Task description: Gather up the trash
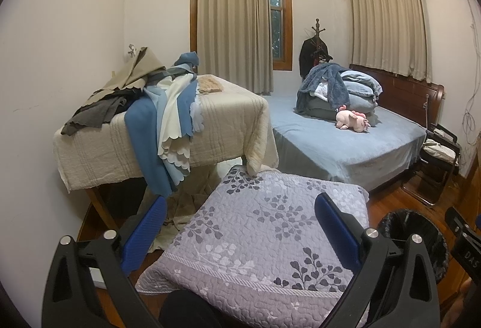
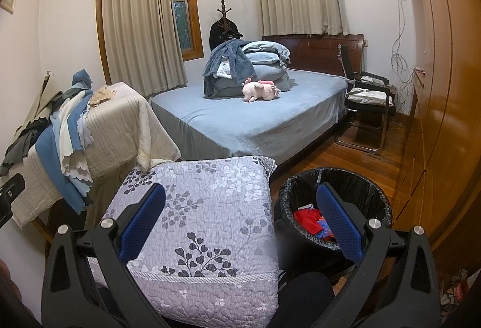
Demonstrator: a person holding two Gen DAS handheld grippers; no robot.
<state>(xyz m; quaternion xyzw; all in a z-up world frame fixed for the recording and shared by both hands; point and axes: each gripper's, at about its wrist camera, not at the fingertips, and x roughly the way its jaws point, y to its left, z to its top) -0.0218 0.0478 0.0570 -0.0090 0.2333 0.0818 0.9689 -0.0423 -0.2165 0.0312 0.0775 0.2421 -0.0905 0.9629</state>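
You hold both tools up over the lilac quilted cushion with the grey leaf print (image 2: 198, 225), and neither carries anything: the left gripper (image 1: 240, 237) has its blue-padded jaws spread wide with only cushion between them, and the right gripper (image 2: 240, 225) is spread just as wide. The round bin lined with a black plastic bag (image 2: 333, 207) stands on the wooden floor just right of the cushion, and red and blue scraps (image 2: 312, 222) already lie in it, so some rubbish looks to be collected. Your step now is probably to find the next piece, since none shows on top of the cushion. Look first at the colourful crumpled litter (image 2: 455, 286) on the floor right of the cushion and past the bin; go there with the right gripper, lower it with the jaws still apart, close on one piece only, and carry it over the bin's rim before you let go. That litter is cut by the edge of the right view, so you cannot tell what it is or how much there is. The floor left of the cushion is dark and heaped with drab cloth (image 1: 186, 201), and the bin's bottom is partly hidden behind the right finger.
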